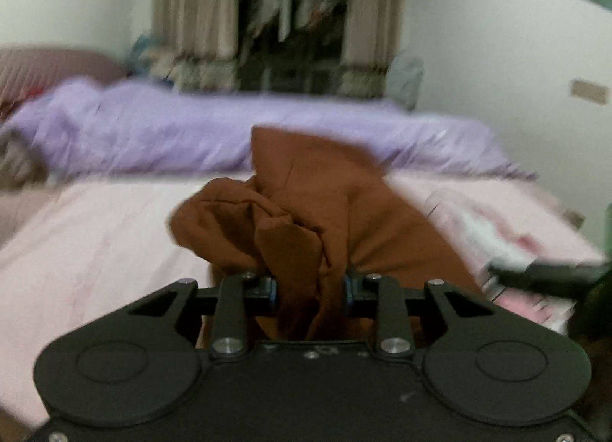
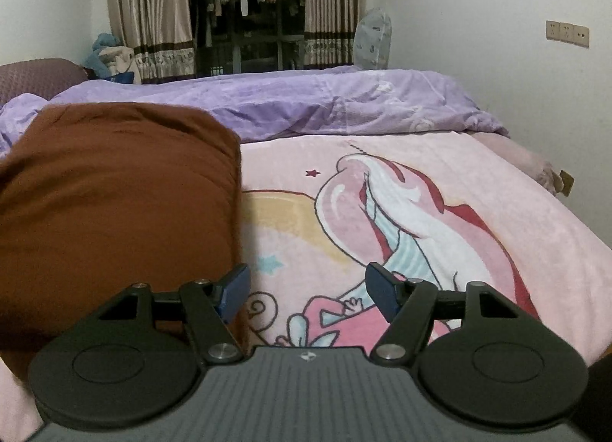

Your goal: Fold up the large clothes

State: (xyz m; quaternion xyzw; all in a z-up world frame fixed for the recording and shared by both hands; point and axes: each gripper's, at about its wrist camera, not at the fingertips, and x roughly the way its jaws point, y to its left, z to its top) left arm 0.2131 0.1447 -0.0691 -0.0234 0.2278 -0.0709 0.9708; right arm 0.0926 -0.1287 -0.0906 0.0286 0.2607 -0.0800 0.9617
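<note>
I have the left gripper (image 1: 310, 291) clenched on a bunched handful of the brown garment (image 1: 306, 205); the cloth is pinched between the blue pads and spills forward in loose crumples above the pink bedspread (image 1: 107, 235). That view is smeared, so I cannot tell which part of the garment I am holding, whether hem, sleeve or corner.

My right gripper (image 2: 306, 294) is released, jaws spread wide with nothing between them, hovering over the unicorn print on the pink blanket (image 2: 478, 182). Just to its left the brown garment (image 2: 114, 212) rises as a broad, smooth sheet, and its right edge falls almost straight down beside my left finger (image 2: 233, 293). I cannot tell whether they touch.

I judge the fabric to be light, soft and limp: it drapes without holding any shape, and a bunched grip like the one on my left will let layers slip and crease. It looks matte, not slippery, so a firm pinch should hold. Nothing fragile here.

For the right side I would take that straight vertical edge near its lower end, pinching a single flat layer, not a wad, so the two grips can stretch the cloth taut between them. The purple quilt (image 2: 306, 105) lies heaped along the far side of the bed, well apart from the work.
</note>
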